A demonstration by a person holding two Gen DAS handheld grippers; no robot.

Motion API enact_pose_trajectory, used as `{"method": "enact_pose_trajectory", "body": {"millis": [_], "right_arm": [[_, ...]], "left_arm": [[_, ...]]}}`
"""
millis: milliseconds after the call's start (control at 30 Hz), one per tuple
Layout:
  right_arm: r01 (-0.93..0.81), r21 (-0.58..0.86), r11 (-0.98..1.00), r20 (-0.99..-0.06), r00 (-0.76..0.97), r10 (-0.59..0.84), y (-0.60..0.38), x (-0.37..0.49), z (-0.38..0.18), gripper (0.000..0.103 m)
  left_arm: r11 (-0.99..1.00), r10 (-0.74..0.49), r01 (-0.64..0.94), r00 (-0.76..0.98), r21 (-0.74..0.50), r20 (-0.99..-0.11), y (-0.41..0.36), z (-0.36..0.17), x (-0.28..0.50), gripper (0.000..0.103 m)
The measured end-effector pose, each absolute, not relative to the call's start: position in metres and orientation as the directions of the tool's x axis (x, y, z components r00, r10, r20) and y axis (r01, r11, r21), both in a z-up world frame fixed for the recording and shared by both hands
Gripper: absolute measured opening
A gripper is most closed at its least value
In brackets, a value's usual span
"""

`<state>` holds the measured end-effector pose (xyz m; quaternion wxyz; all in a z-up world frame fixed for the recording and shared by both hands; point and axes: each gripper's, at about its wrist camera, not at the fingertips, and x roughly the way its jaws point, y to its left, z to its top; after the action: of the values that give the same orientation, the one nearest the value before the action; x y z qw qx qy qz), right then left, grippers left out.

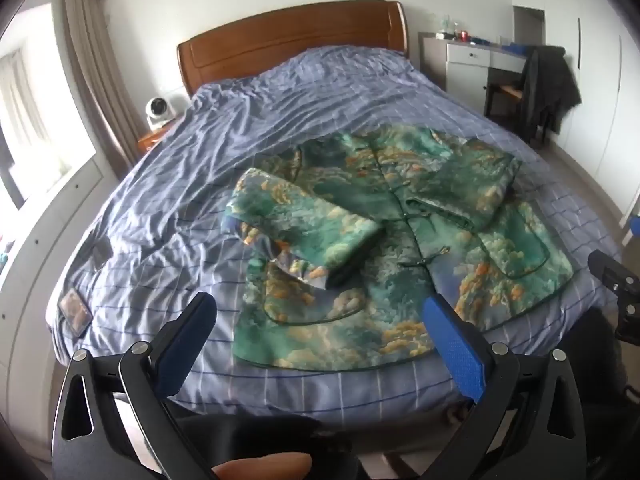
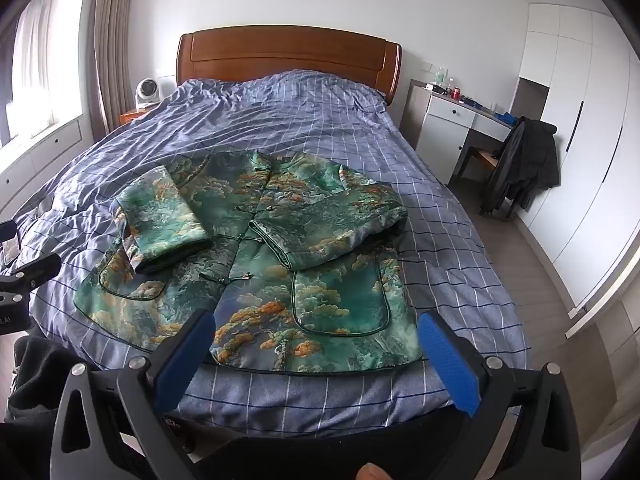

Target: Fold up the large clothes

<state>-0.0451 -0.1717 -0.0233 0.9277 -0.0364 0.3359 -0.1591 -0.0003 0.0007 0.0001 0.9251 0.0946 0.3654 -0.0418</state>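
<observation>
We hold both grippers above the near edge of the bed [image 1: 160, 184], and both stand wide open with nothing between their blue pads. In the left wrist view the left gripper [image 1: 320, 312] fills the bottom of the frame, its fingers framing the near hem of the jacket [image 1: 360, 280]. In the right wrist view the right gripper [image 2: 316, 328] sits low in the frame the same way, over the hem and the lower right pocket.

The jacket, green with orange and pale cloud patterns, lies flat on the blue checked cover, front side up, with its collar toward the wooden headboard [image 2: 288, 56] and its hem toward us. It occupies the centre of both frames. Both sleeves are folded inward across the front: one sleeve [image 2: 164, 220] lies at the left of the right wrist view, the other sleeve [image 2: 328, 228] crosses from the right, and their cuffs end close to the button line down the middle.

At the right edge of the left wrist view we see part of the right gripper, and at the left edge of the right wrist view part of the left one.

A small white fan [image 2: 145, 92] stands at the upper left beside the headboard. At the right, a dark coat [image 2: 524, 164] hangs over a chair by the white desk [image 2: 452, 128].
</observation>
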Motion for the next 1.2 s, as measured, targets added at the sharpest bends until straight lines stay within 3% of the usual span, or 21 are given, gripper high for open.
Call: {"method": "enact_pose_trajectory", "body": {"millis": [1200], "right_arm": [[0.260,-0.149,0.954,-0.623,0.725,-0.294,-0.166,-0.042,-0.031,0.103]], "left_arm": [[0.980,-0.003,0.145,0.700,0.138,-0.714,0.006,-0.014,-0.002,0.103]]}}
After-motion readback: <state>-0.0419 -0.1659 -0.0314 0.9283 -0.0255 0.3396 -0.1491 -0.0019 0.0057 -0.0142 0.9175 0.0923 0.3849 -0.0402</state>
